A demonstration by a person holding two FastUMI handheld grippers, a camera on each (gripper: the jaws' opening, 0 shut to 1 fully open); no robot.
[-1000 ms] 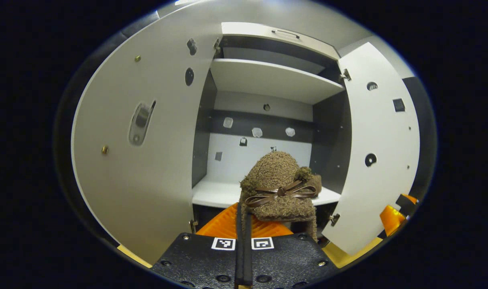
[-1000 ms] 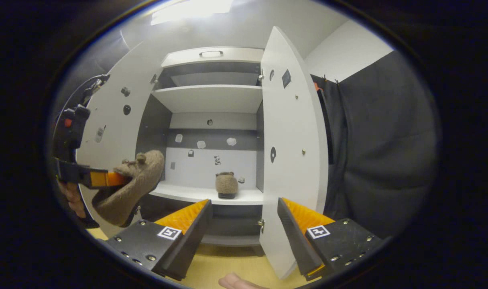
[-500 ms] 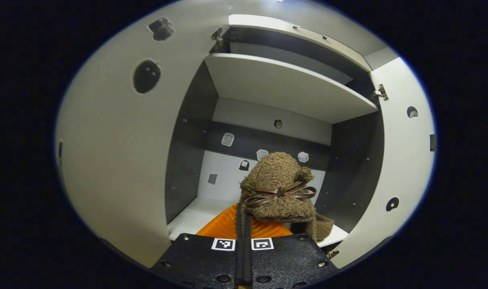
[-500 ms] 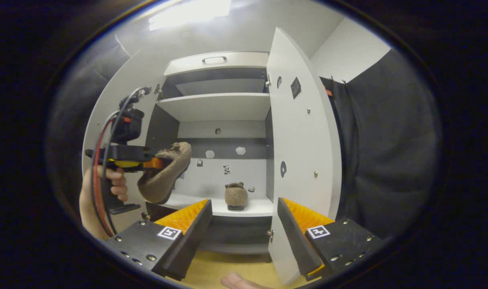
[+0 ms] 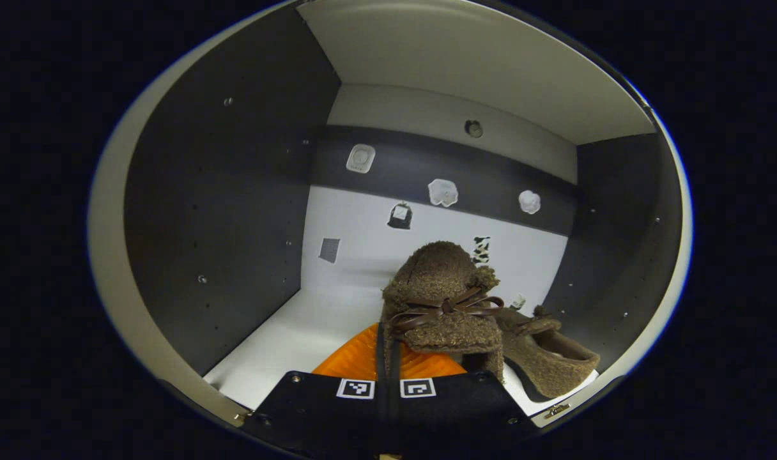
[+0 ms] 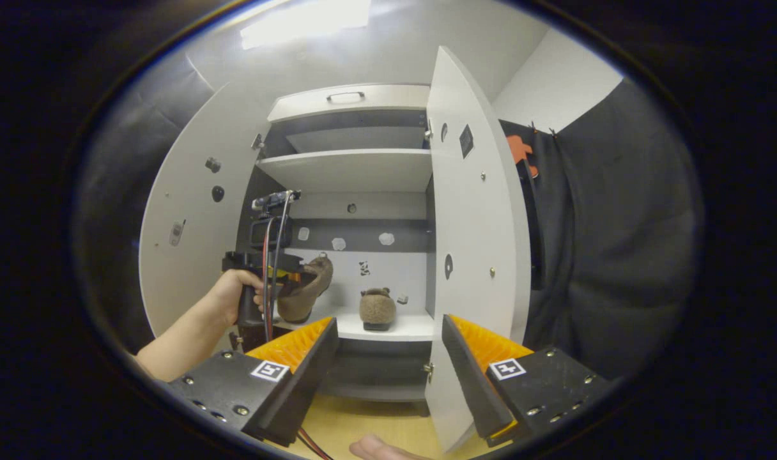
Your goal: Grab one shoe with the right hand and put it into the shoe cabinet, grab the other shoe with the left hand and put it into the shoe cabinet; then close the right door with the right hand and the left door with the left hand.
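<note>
My left gripper [image 5: 388, 348] is shut on a brown fuzzy shoe with a bow [image 5: 443, 303], holding it tilted above the white lower shelf [image 5: 286, 332] inside the shoe cabinet. The other brown shoe [image 5: 545, 361] stands on that shelf just to the right. In the right gripper view, a hand holds the left gripper [image 6: 292, 276] with its shoe [image 6: 307, 291] in the cabinet opening, left of the resting shoe [image 6: 377, 308]. My right gripper [image 6: 385, 348] is open and holds nothing, back from the cabinet front.
Both cabinet doors stand open: the left door [image 6: 190, 230] and the right door [image 6: 475, 217], whose edge lies just ahead of my right finger. An upper shelf [image 6: 350, 163] and a drawer front with a handle [image 6: 345, 97] sit above. Wooden floor [image 6: 363, 428] lies below.
The left gripper has carried its shoe forward between the doors into the lower compartment, beside the shoe resting there. The right gripper has stayed open and almost still.
</note>
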